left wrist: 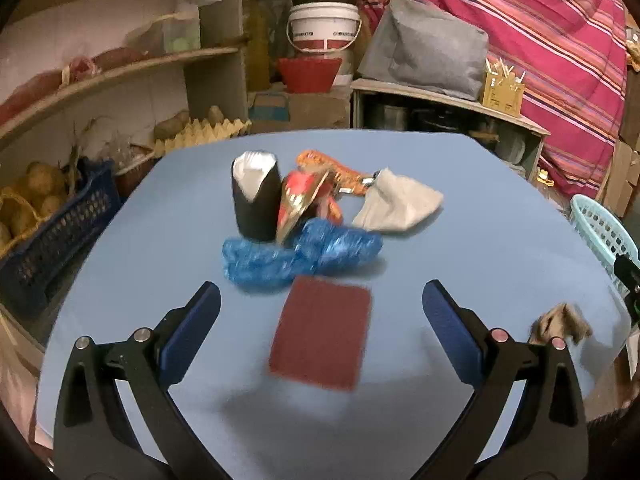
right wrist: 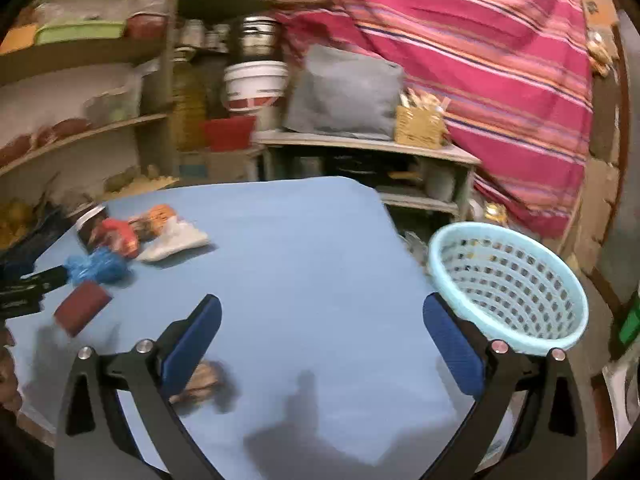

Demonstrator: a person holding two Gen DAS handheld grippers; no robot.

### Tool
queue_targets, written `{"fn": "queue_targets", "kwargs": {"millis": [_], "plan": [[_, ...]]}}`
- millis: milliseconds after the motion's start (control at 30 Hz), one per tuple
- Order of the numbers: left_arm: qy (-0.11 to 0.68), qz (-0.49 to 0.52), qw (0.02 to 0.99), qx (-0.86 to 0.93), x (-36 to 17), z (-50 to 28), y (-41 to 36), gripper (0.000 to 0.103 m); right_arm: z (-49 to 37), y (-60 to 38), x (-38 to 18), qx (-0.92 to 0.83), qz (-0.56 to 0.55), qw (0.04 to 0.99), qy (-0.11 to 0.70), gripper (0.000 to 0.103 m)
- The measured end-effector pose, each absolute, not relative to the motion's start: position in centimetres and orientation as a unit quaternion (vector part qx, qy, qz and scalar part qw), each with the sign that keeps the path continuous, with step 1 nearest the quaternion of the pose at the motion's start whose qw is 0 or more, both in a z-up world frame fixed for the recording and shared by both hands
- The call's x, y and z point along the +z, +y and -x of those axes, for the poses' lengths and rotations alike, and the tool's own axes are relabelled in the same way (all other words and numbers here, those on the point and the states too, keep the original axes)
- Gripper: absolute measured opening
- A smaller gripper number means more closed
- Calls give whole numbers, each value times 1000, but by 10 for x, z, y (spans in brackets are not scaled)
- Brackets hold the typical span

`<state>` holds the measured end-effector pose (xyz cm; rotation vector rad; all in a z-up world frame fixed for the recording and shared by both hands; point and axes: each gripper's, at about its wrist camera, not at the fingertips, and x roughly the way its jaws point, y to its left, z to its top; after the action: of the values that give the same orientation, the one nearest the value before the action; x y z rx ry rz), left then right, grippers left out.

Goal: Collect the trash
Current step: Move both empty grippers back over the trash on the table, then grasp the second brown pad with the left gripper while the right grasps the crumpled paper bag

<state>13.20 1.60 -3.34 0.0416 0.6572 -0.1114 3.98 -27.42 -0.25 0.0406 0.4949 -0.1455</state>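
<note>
Nearest the left gripper (left wrist: 321,312), whose fingers stand wide apart and empty, a dark red pad (left wrist: 322,334) lies flat on the blue worktop (left wrist: 480,248), straight ahead between them with its long axis running near to far. The right gripper (right wrist: 322,316) is likewise spread and empty, a crumpled brown scrap (right wrist: 202,380) just beside its left finger. Farther off, blue plastic (left wrist: 300,254) and wrappers (left wrist: 308,200) cluster; the basket (right wrist: 508,284) waits at right, so the left hand seems better placed for the pad.

Dim warm indoor light is casting soft shadows on the table (right wrist: 320,240), motion blur is smearing both views, fisheye is bending and darkening edges.
</note>
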Motion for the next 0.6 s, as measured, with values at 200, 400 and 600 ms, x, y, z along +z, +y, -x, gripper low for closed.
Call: {"fn": "queue_targets", "kwargs": {"millis": [200,400,600], "plan": [[342,-22,938,-52,-53,-134,26,98,-35,-239,-10,-46,10,970,240,98],[386,7,920,-66,-70,-149,37,98,-45,-224,-24,-34,19,964,263,98],[404,0,912,-66,-76,-155,32,98,-50,-215,-36,-31,35,958,282,98]]}}
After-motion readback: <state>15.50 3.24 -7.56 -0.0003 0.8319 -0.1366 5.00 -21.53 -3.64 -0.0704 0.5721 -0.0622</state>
